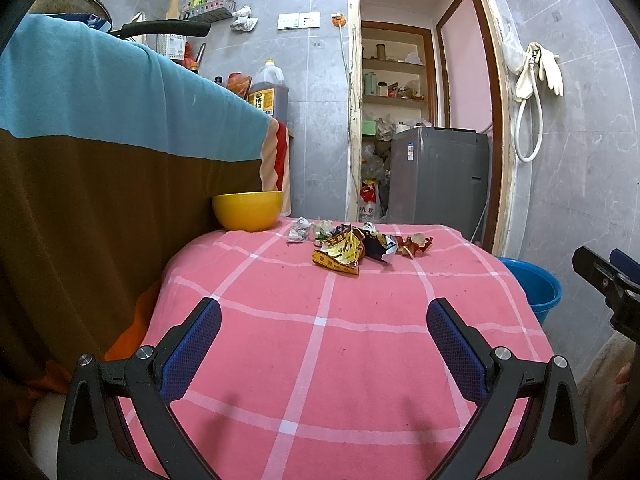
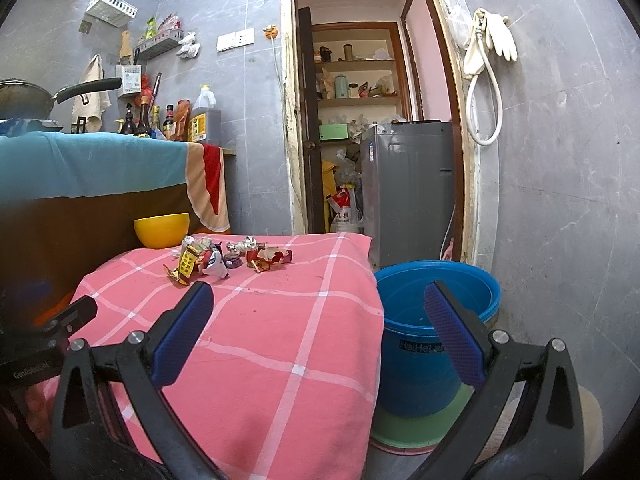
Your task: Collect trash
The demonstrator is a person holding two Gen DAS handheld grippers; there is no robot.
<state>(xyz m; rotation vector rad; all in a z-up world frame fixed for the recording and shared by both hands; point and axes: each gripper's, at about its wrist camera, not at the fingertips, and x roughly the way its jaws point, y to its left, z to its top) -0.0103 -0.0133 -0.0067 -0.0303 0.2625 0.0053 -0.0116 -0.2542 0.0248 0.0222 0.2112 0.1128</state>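
Note:
Several crumpled wrappers lie in a row at the far side of the pink checked cloth (image 1: 320, 344): a yellow wrapper (image 1: 338, 254), a dark wrapper (image 1: 378, 246), a red one (image 1: 418, 245) and a grey one (image 1: 299, 230). In the right wrist view the yellow wrapper (image 2: 186, 264) and red wrapper (image 2: 268, 258) show too. A blue bucket (image 2: 436, 320) stands on the floor right of the table. My left gripper (image 1: 324, 320) is open and empty, well short of the wrappers. My right gripper (image 2: 318, 308) is open and empty over the table's right edge.
A yellow bowl (image 1: 247, 210) sits at the cloth's far left corner, also seen in the right wrist view (image 2: 161, 230). A counter draped in teal and brown cloth (image 1: 100, 140) rises on the left. A grey washing machine (image 2: 408, 188) stands in the doorway behind.

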